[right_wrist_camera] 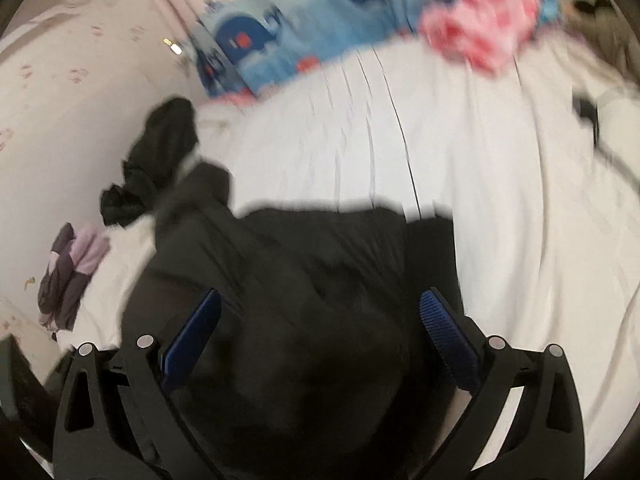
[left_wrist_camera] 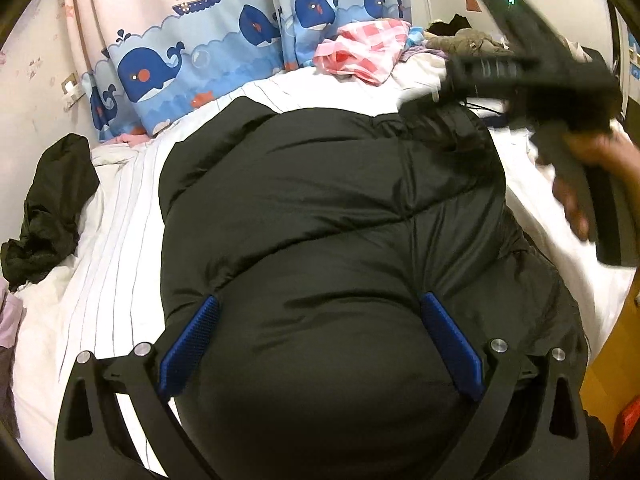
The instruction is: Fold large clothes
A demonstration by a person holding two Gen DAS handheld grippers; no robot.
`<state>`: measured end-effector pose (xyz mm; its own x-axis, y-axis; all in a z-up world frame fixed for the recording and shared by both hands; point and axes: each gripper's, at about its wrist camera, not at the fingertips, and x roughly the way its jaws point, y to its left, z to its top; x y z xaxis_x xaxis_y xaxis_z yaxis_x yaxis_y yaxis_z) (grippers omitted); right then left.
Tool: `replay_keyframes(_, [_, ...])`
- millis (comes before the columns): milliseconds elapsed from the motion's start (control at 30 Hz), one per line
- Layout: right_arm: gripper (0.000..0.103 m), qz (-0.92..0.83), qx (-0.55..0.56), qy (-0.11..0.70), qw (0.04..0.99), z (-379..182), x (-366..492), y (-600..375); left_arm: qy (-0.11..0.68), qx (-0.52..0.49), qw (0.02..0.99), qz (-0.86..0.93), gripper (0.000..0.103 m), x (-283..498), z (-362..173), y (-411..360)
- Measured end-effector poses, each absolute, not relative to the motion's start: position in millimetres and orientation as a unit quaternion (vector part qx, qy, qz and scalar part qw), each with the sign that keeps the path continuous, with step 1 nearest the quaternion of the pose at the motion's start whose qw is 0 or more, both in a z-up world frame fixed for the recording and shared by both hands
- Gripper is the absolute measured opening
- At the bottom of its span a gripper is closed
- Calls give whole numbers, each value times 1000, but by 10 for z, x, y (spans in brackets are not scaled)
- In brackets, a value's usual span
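Note:
A big black puffer jacket [left_wrist_camera: 332, 216] lies folded in a bulky bundle on the white striped bed [left_wrist_camera: 116, 248]. My left gripper [left_wrist_camera: 320, 308] hovers open just above its near end, blue pads spread wide, nothing between them. In the left wrist view the right gripper's black body [left_wrist_camera: 532, 68], blurred, is held by a hand [left_wrist_camera: 580, 176] over the jacket's far right corner. The right wrist view is blurred: my right gripper [right_wrist_camera: 320, 304] is open above the jacket [right_wrist_camera: 296, 288], pads apart and holding nothing.
A dark crumpled garment [left_wrist_camera: 48, 208] lies at the bed's left edge. A pink checked cloth [left_wrist_camera: 368, 48] and a brownish heap [left_wrist_camera: 468, 42] sit at the far side. A whale-print curtain [left_wrist_camera: 192, 60] hangs behind. A purple-and-grey garment [right_wrist_camera: 72, 272] lies at the left.

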<state>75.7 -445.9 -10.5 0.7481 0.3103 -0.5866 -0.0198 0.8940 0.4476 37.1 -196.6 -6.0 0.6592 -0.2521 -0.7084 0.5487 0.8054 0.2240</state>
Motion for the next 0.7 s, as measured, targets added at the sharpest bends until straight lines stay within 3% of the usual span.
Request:
replay_keyframes(167, [96, 89, 181, 337, 920, 87, 1093, -4312, 337, 216, 889, -223, 96, 347, -70, -1983])
replay_keyframes(300, [96, 62, 171, 401, 898, -360, 1463, -4249, 331, 212, 891, -226, 96, 329, -73, -1988])
replay_keyframes(400, [96, 86, 237, 407, 878, -796, 1510, -4370, 327, 212, 891, -232, 96, 305, -46, -1996])
replay_keyframes(700, [97, 117, 239, 441, 857, -964, 1613, -4370, 289, 181, 883, -322, 96, -3, 256, -2487])
